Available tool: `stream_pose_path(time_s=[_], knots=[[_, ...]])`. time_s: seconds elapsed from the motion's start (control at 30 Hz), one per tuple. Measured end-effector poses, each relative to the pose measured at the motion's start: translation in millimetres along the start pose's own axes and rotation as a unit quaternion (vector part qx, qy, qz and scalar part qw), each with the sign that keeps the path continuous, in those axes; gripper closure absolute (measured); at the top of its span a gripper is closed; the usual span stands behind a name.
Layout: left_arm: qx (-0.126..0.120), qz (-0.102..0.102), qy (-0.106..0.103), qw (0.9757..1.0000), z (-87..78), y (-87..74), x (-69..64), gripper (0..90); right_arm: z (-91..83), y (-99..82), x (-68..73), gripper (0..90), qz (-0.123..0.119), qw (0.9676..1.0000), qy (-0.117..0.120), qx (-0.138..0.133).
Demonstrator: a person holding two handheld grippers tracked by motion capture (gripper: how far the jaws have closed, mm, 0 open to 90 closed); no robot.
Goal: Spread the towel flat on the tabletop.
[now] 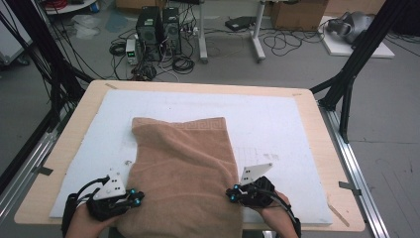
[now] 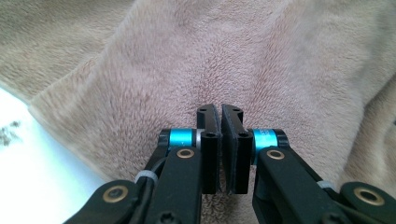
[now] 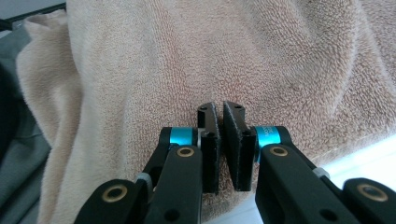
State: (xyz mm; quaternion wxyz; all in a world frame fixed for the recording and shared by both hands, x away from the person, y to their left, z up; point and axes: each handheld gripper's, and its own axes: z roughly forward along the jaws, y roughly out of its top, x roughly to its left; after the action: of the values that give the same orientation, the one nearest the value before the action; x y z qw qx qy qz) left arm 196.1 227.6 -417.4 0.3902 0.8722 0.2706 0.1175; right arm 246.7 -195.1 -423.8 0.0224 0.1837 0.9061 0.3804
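Step in hand, as I read it: folding the towel (image 1: pixel 185 171), w/ both tongs at its near end ready to carry it over. The towel is tan terry, lying lengthwise on the white mat (image 1: pixel 277 129) that covers the bench (image 1: pixel 317 124); far edge sits abt mid-mat, near end hangs off the bench edge toward the person.

Left tongs (image 1: pixel 137 197) sit at the towel's left near edge, right tongs (image 1: pixel 232 192) at its right near edge, opposite each other across the cloth.

Left gripper view: left tongs (image 2: pixel 220 112) pressed together, pads nearly touching, towel pile right behind and under the tips. Can't see a fold of cloth coming out betw the pads, so whether they pinch fabric I can't tell. Right gripper view: right tongs (image 3: pixel 218 109) same, pressed together over the towel (image 3: pixel 196 70), mat showing bottom right; no clear pinch seen either.

Next move prob calls for: confirm each side really has an edge, then lift both hands evenly and bring the near end fwd over the far half, keeping edges lined up so it doesn't skew.

Containers: none on the bench, nothing to load or empty.
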Motion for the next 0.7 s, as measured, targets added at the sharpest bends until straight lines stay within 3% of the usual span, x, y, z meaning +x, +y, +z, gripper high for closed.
stream_pose_path(time_s=[0.1, 0.23, 0.37, 0.5, 0.7], knots=[[-0.005, -0.005, -0.003, 1.0000, -7.0, -3.9, -7.6, 84.1, -1.9, -0.4, 7.9, 83.5, -0.004, 0.9999, 0.009, -0.003], [-0.020, -0.015, -0.002, 0.9997, -16.1, -3.3, -13.6, 74.8, -6.3, 0.5, 12.1, 79.8, -0.004, 0.9994, 0.028, -0.019], [-0.029, -0.019, 0.012, 0.9993, -17.6, 1.9, -9.1, 66.6, -10.7, 5.2, 10.9, 74.8, -0.004, 0.9993, 0.022, -0.028], [-0.039, -0.032, 0.021, 0.9985, -8.2, 8.3, 5.7, 63.7, -11.9, 13.5, -3.1, 71.6, 0.001, 0.9995, 0.000, -0.030], [-0.046, -0.053, 0.033, 0.9970, 16.9, 25.4, 35.6, 58.7, -7.7, 34.6, -41.0, 67.9, 0.015, 0.9988, -0.034, -0.032]])
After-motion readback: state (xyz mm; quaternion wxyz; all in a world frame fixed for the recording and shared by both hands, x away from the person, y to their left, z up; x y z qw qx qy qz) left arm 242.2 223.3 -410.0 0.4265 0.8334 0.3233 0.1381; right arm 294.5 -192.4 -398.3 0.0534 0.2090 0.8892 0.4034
